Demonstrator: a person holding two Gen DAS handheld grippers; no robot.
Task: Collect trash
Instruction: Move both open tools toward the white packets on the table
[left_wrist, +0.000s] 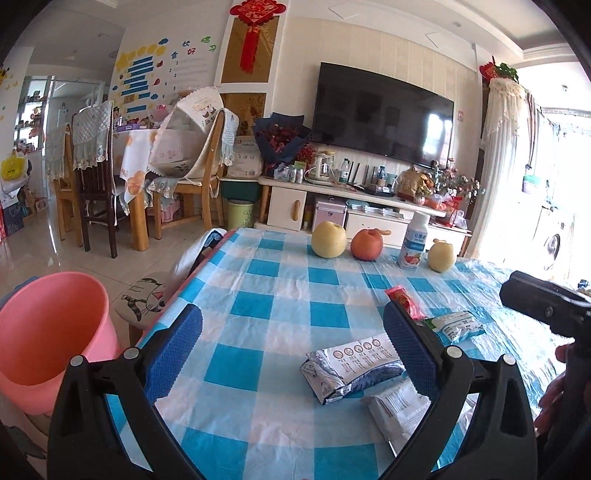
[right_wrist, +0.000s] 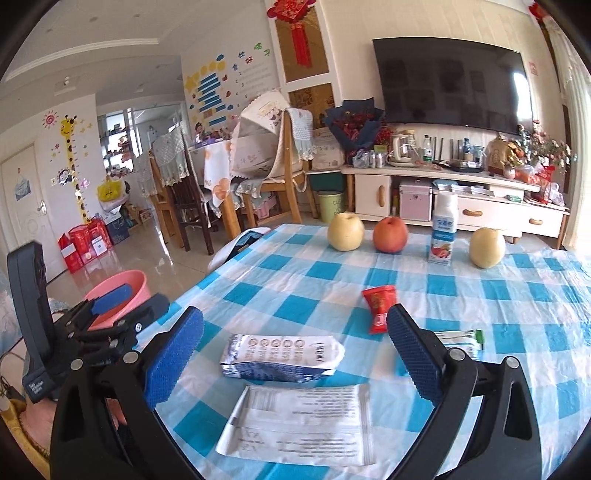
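Item 1: my left gripper (left_wrist: 291, 347), blue-padded jaws spread wide, nothing between them, held above the table covered by a blue-and-white checked plastic cloth (left_wrist: 273, 288).

Item 2: my right gripper (right_wrist: 295, 350), jaws likewise spread wide and empty, over the same table's near edge.

Item 3: silver-and-dark-blue foil snack packet (right_wrist: 280, 356), lying flat between the right gripper's fingers in the right wrist view; I also see it beside the left gripper's right-hand pad.

Item 4: flat white paper-like wrapper with printed text (right_wrist: 299, 424), just nearer than the foil packet, close to the table's near edge.

Item 5: small red crinkled candy wrapper (right_wrist: 380, 306), further out on the cloth.

Item 6: white-and-green wrapper (right_wrist: 461, 339), partly hidden behind the right gripper's right-hand finger.

Item 7: round pink plastic bin (left_wrist: 48, 332), standing off the table's left side, below the tabletop level.

Item 8: far edge of the table, in a row: yellow pear-like fruit (right_wrist: 345, 232), red apple (right_wrist: 390, 234), white drink bottle with a blue label (right_wrist: 443, 229), second yellow fruit (right_wrist: 488, 247).
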